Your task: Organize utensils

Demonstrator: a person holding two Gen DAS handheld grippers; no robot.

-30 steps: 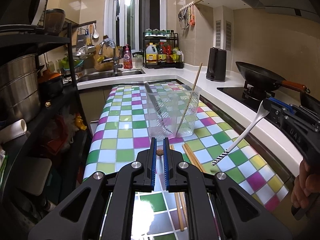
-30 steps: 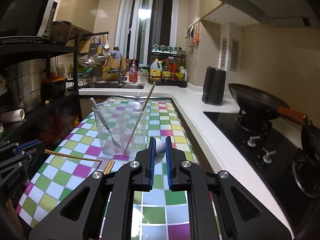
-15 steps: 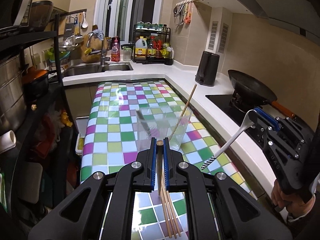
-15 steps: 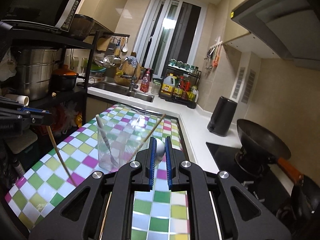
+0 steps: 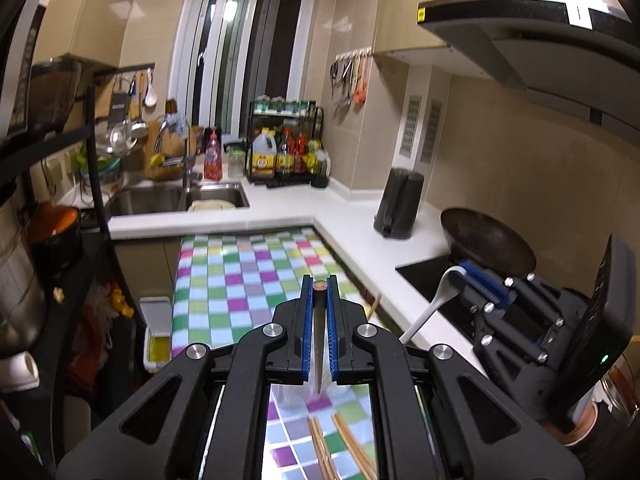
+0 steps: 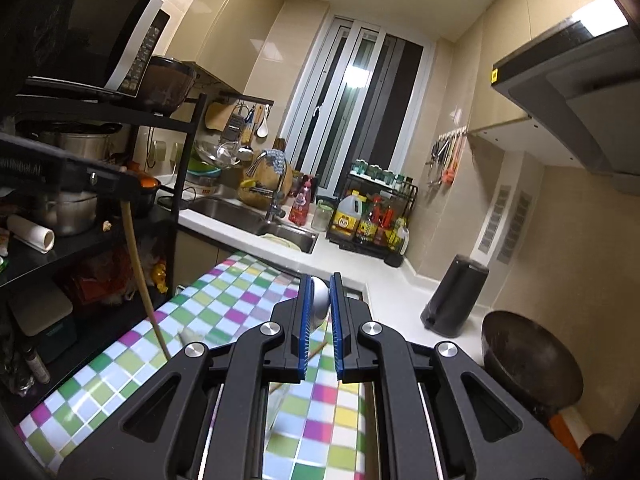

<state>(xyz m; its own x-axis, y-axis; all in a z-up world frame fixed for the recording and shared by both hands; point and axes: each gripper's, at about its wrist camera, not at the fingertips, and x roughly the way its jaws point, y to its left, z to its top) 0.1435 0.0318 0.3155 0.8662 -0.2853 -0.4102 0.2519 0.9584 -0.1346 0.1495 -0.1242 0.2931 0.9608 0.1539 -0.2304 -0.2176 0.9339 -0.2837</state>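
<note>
Both claws are raised above the checkered bench (image 5: 240, 280), each clenched on one utensil: the left claw (image 5: 320, 288) grasps a single wooden chopstick (image 5: 319, 344) hanging point-down, and the right claw (image 6: 319, 300) grasps one white spoon (image 5: 430, 306) by its bowl. A clear container (image 5: 296, 396), only partly visible beneath the left claw, already holds at least one chopstick. Judged mid-task: about four loose chopsticks (image 5: 340, 448) remain on the bench near its front edge.

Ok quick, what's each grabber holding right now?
Left gripper: shut on a wooden chopstick.
Right gripper: shut on a white spoon.
</note>
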